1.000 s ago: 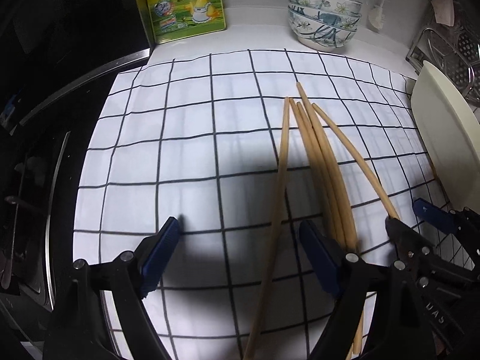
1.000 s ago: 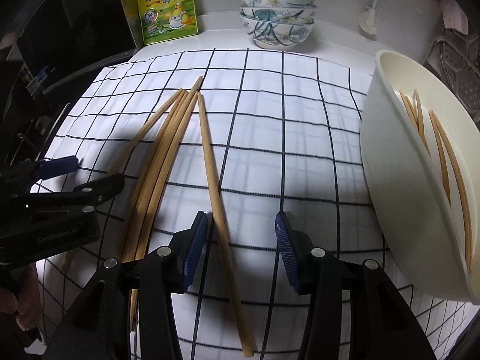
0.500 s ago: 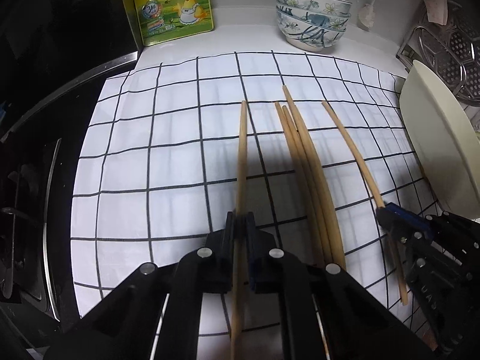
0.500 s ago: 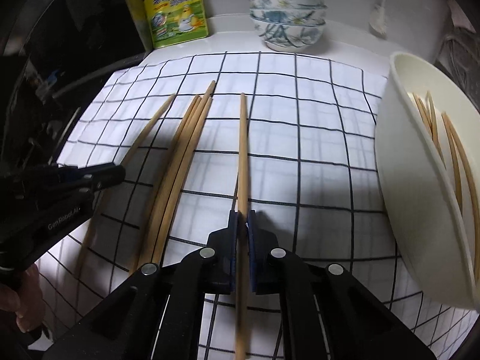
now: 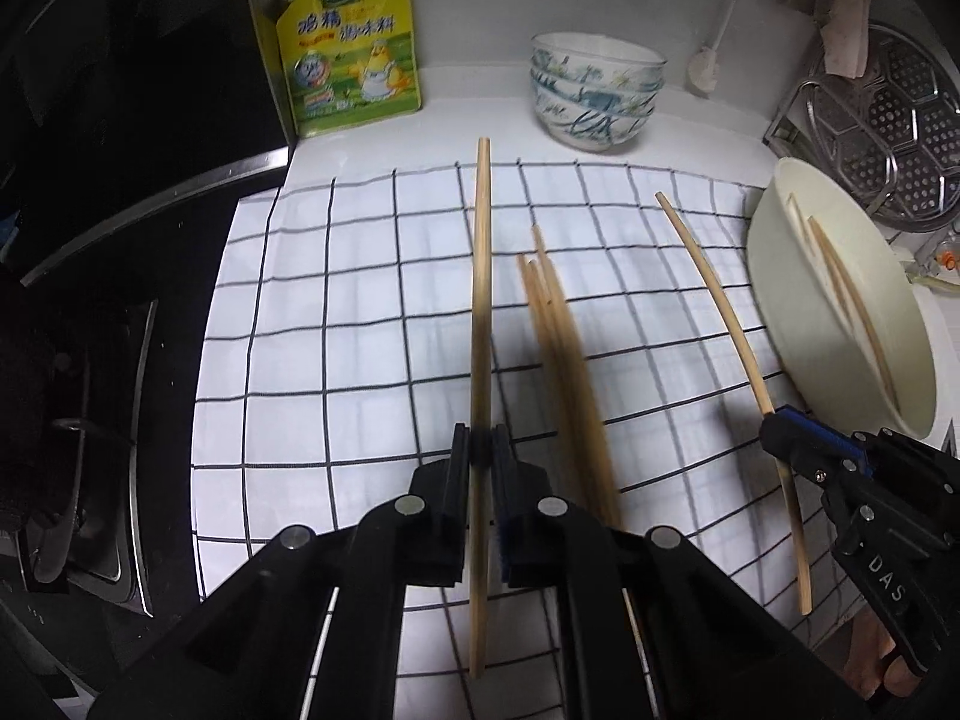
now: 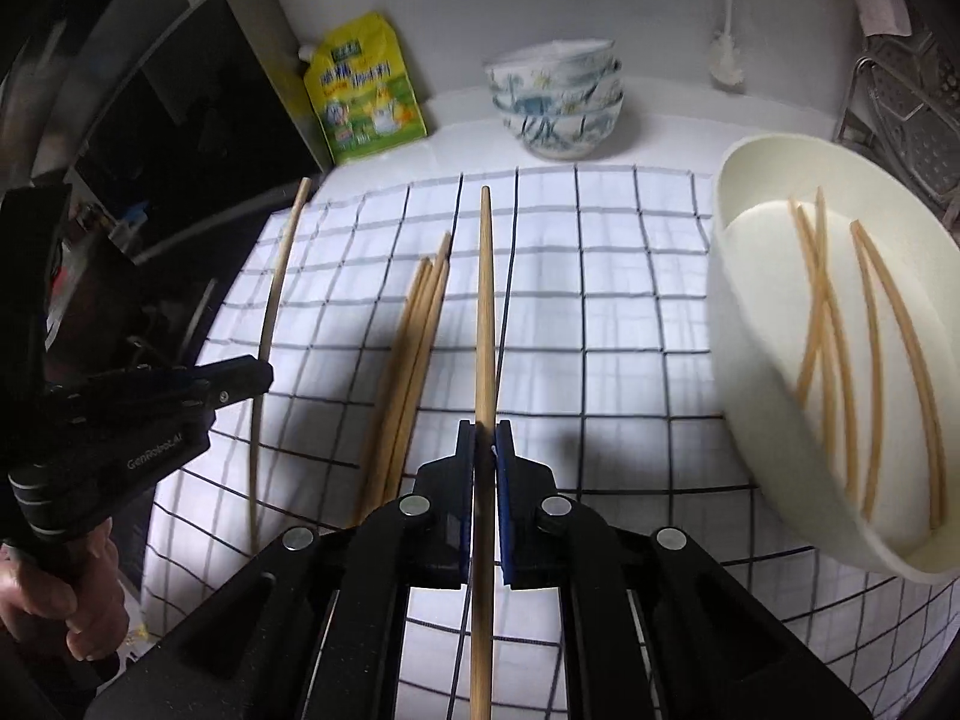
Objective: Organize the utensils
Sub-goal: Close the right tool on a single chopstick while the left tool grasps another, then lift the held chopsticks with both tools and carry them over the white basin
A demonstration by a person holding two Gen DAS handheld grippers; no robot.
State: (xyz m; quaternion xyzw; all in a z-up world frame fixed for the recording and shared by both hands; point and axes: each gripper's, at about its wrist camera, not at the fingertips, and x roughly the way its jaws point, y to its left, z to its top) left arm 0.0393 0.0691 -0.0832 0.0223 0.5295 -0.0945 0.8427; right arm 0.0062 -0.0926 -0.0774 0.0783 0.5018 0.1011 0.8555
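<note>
While each gripper pinches a single chopstick, the rest wait on the checked cloth (image 6: 600, 312); the left gripper (image 5: 480, 456) is clamped tight on one chopstick (image 5: 480, 312) a little behind its middle, and the right gripper (image 6: 485, 444) grips another chopstick (image 6: 486, 312) at much the same place, both sticks pointing forward and raised clear of the cloth; a loose bundle of chopsticks (image 6: 414, 348) lies on the cloth between the two grippers, and several more already rest inside the cream bowl (image 6: 738, 360) at the right edge of the cloth; these sticks look light, stiff and smooth, so they will likely pivot or slide in narrow pads if held far from the balance point; a hold near the middle seems soundest, and the bundled ones, touching each other, may need separating before one can be pinched alone.
</note>
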